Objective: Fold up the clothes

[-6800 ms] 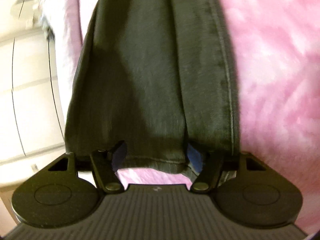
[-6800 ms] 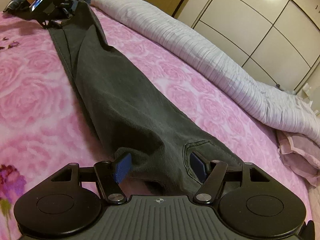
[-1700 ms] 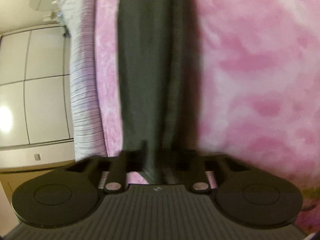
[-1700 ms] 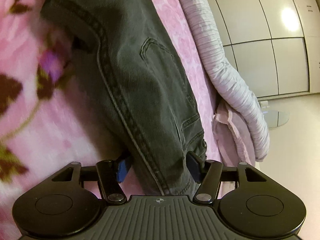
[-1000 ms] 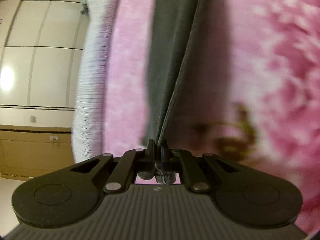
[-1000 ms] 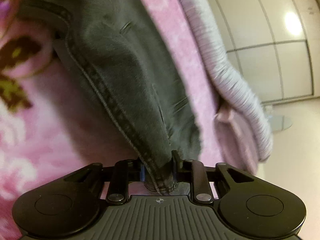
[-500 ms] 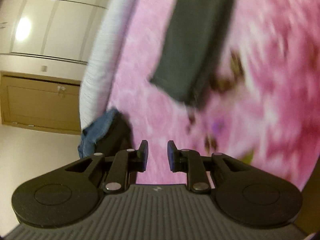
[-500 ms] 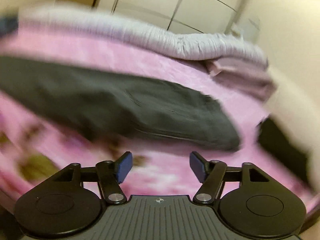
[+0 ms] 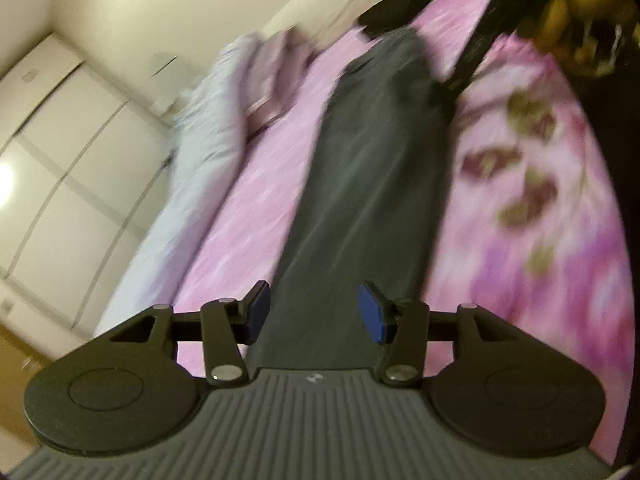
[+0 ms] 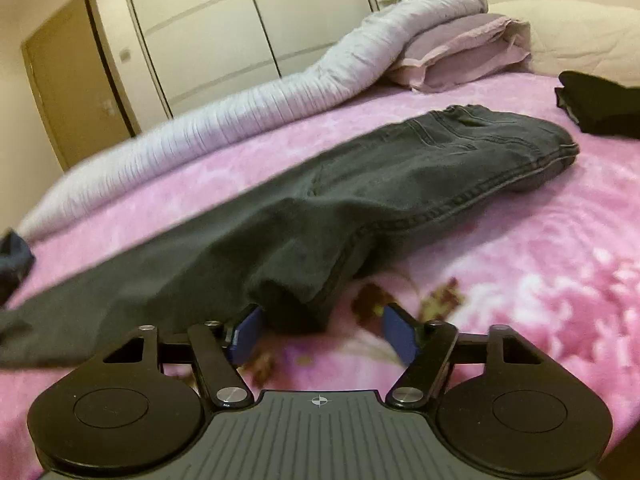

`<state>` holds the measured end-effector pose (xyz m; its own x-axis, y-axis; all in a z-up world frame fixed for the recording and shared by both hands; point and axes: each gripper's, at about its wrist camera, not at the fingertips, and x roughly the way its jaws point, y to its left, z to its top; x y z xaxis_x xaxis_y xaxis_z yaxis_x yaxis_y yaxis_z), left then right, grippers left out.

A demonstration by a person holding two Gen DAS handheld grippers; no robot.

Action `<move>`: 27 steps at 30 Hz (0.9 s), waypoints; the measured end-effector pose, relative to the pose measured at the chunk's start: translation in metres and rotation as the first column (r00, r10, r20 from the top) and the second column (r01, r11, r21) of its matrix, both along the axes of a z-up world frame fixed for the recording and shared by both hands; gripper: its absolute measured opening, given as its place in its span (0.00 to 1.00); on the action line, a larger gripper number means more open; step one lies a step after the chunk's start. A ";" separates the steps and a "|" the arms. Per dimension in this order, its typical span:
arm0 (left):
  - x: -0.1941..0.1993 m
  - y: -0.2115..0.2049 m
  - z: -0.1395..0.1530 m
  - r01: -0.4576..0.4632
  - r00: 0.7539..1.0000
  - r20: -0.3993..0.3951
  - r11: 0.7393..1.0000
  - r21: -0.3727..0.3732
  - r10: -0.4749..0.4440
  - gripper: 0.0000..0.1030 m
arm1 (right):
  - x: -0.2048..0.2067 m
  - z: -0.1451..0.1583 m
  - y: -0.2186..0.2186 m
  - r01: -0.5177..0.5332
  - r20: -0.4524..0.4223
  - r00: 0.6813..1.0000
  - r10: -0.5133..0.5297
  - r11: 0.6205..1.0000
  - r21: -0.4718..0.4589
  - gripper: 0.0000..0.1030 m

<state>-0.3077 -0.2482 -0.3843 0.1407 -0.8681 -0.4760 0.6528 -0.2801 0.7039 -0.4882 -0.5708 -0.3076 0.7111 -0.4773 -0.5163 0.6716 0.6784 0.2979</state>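
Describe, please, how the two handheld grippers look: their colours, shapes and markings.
Both the left gripper and the right gripper are black plastic. Each has a grey ribbed body with a small round mark, two round discs, silver pivot screws, and angled link arms ending in blue pads.

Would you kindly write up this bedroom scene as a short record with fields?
surface: pink floral blanket on a bed
garment: dark grey jeans, laid out long and narrow, legs stacked
waistband: at the far end in the right wrist view, near the lilac pillow
left gripper: jaws opening, over the leg end, pads off the cloth
right gripper: jaws closing, at the crotch fold, not clamped
other items: folded black garment; rolled grey striped duvet
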 end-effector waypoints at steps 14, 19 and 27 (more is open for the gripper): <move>0.005 -0.026 -0.030 0.035 0.999 -0.004 0.994 0.102 -0.035 0.43 | -0.043 0.048 -0.001 0.000 0.063 0.998 -0.006 0.995 0.095 0.00; 0.005 -0.013 -0.025 0.036 0.999 -0.017 0.995 0.096 -0.034 0.43 | -0.054 0.045 0.003 0.018 0.046 0.999 -0.022 0.996 0.088 0.00; -0.001 -0.019 -0.022 0.031 0.997 -0.074 0.995 0.099 -0.024 0.48 | -0.047 0.020 0.007 0.034 0.039 0.998 -0.040 0.988 0.148 0.24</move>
